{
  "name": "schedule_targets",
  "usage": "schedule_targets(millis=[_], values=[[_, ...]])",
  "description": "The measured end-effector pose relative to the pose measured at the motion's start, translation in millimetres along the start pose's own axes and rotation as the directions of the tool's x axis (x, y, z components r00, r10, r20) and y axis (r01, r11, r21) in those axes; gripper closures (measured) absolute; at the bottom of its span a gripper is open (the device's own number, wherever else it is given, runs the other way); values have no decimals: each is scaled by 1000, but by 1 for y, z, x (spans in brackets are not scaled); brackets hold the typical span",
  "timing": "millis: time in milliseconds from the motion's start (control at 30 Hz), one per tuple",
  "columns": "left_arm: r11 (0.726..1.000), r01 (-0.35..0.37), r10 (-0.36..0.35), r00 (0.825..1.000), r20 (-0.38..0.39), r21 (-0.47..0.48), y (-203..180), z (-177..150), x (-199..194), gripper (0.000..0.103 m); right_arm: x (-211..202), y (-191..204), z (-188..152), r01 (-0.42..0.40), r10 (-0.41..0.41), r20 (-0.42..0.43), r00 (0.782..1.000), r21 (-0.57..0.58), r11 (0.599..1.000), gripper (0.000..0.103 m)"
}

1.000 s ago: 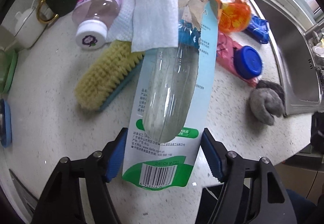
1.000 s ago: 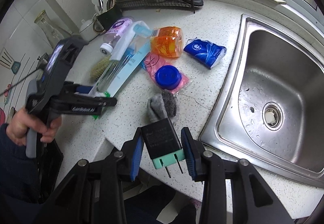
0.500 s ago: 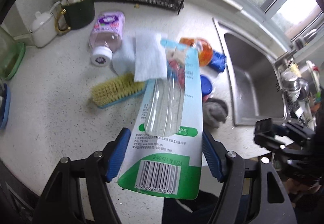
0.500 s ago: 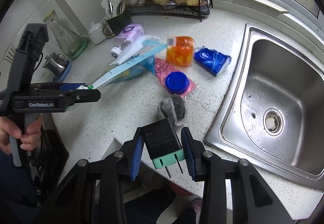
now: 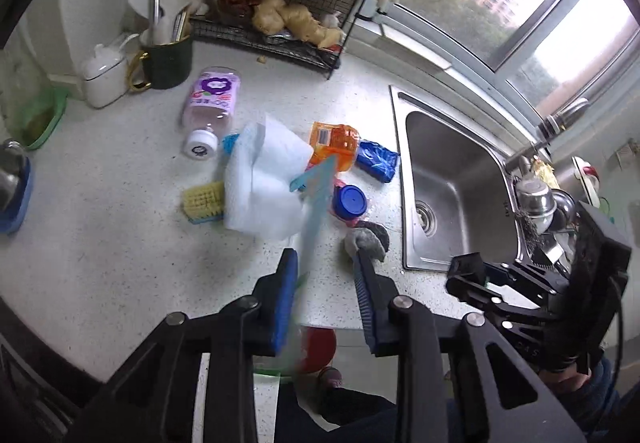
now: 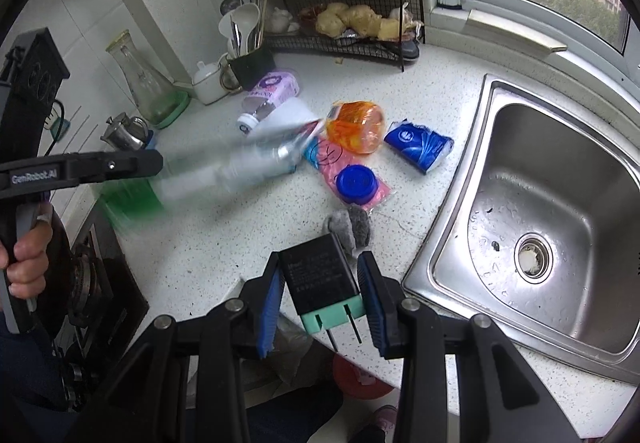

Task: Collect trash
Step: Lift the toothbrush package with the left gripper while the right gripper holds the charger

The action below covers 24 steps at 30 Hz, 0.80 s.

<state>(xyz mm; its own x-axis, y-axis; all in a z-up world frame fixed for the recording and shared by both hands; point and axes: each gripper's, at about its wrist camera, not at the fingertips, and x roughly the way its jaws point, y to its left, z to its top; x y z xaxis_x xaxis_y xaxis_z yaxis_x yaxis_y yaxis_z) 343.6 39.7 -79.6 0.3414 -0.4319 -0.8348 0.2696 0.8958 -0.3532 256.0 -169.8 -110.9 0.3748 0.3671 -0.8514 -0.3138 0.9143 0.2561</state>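
Left gripper (image 5: 324, 263) jaws had just been closing, with a blurred blister pack (image 5: 314, 203) seen edge-on between them against the left pad; whether it was clamped could not be told. A white paper towel (image 5: 264, 187) was draped at its eleven o'clock end, above the countertop (image 5: 120, 223). A grey rag (image 5: 370, 239) was seen at one o'clock. The right gripper (image 6: 320, 257) was clamped on a black charger (image 6: 320, 279).

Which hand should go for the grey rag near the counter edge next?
Right, once it drops the charger it clamps: the grey rag lies beyond the right hand-held gripper. The left hand-held gripper has just been closing its jaws with the blurred packaging between them.
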Motion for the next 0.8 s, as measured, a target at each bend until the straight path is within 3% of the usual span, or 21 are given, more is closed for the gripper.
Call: schedule_targets(millis=[133, 467, 800], values=[[999, -42, 42, 999, -16, -8, -3, -12, 2, 94, -6, -1, -4, -8, 8, 8, 1000, -12, 1000, 68], [998, -54, 52, 995, -81, -23, -19, -50, 19, 94, -19, -9, -22, -41, 41, 7, 999, -34, 999, 68], [997, -74, 79, 983, -163, 36, -32, -79, 45, 94, -16, -18, -47, -32, 32, -29, 999, 12, 999, 68]])
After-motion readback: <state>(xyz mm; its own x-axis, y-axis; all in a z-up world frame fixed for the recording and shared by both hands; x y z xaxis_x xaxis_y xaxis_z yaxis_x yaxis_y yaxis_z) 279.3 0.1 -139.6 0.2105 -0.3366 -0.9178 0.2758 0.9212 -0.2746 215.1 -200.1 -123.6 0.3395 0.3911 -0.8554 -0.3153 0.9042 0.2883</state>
